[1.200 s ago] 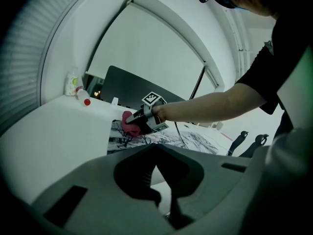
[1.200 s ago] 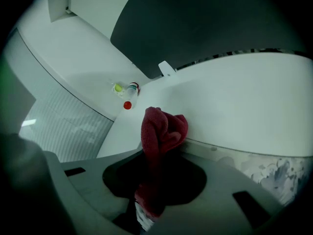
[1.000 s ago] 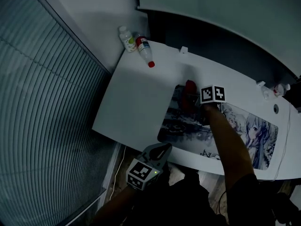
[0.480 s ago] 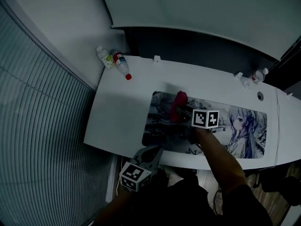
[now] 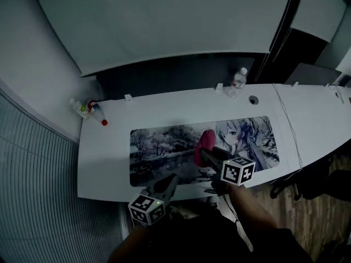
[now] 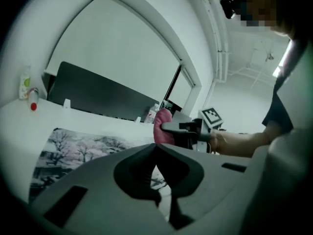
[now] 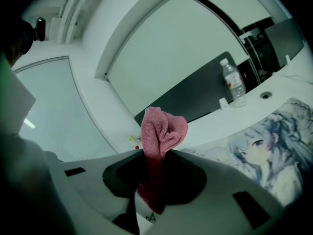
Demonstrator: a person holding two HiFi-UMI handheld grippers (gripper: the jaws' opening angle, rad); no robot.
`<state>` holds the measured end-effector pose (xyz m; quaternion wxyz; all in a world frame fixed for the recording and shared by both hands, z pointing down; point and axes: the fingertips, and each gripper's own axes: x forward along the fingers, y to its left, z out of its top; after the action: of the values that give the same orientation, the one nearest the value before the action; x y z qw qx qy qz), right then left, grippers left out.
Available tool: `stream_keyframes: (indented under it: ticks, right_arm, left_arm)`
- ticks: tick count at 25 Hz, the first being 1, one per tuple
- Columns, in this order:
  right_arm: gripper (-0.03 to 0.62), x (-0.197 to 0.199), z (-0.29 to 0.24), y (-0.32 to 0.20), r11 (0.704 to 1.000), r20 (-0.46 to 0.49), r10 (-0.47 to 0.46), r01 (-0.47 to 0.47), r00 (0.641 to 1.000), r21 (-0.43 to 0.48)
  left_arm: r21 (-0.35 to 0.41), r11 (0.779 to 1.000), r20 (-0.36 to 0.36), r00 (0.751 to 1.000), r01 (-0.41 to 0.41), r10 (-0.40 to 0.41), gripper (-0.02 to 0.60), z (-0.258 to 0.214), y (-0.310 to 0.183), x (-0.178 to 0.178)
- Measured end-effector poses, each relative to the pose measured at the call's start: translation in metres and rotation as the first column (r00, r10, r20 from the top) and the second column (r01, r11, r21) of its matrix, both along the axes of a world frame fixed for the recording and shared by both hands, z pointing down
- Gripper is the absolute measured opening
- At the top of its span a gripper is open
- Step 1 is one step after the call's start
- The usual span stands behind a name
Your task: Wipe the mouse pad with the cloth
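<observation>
Right gripper view: cloth is pinched tight by right gripper for wiping mouse pad ahead of jaws; left gripper is closed, empty.

Looking down on a table with a mouse pad laid flat across the middle, running left to right. Got two small bottles side by side in the back left corner, well off the pad. Another bottle standing at the back edge, behind the pad's right half, with a hole in the tabletop just right of it. Also a cable crossing the table right of the pad. Then a cloth over the pad's middle, pinched in the right gripper reaching in from the front; can't tell if touching the pad. Left gripper down at the front edge, left of the right one.
</observation>
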<state>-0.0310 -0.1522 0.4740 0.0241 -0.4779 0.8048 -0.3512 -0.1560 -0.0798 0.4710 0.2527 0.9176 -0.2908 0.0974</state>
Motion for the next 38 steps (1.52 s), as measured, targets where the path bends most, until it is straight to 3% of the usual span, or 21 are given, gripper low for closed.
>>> stream_keyframes:
  ticks: [5, 10, 16, 25, 38]
  right_arm:
    - [0.107, 0.059, -0.02, 0.061, 0.995, 0.003, 0.094, -0.094, 0.996, 0.022]
    - [0.107, 0.086, -0.032, 0.104, 0.988, 0.006, 0.146, -0.146, 0.989, 0.038]
    - [0.107, 0.077, -0.035, 0.136, 0.989, 0.023, 0.139, -0.14, 0.99, 0.037]
    - [0.107, 0.062, -0.031, 0.143, 0.993, 0.036, 0.115, -0.116, 0.993, 0.027]
    - [0.107, 0.047, -0.027, 0.145, 0.995, 0.029, 0.094, -0.095, 0.995, 0.016]
  left_arm:
    - [0.011, 0.996, -0.049, 0.995, -0.083, 0.084, 0.005, -0.02, 0.012, 0.055]
    - [0.022, 0.993, -0.092, 0.989, -0.118, 0.12, 0.005, -0.038, 0.022, 0.082]
    - [-0.012, 0.993, -0.128, 0.985, -0.121, 0.118, 0.005, -0.042, 0.033, 0.09]
    - [-0.005, 0.984, -0.088, 0.981, -0.176, 0.175, 0.006, -0.042, 0.047, 0.095]
    - [0.001, 0.983, -0.077, 0.98, -0.186, 0.186, 0.005, -0.04, 0.05, 0.086]
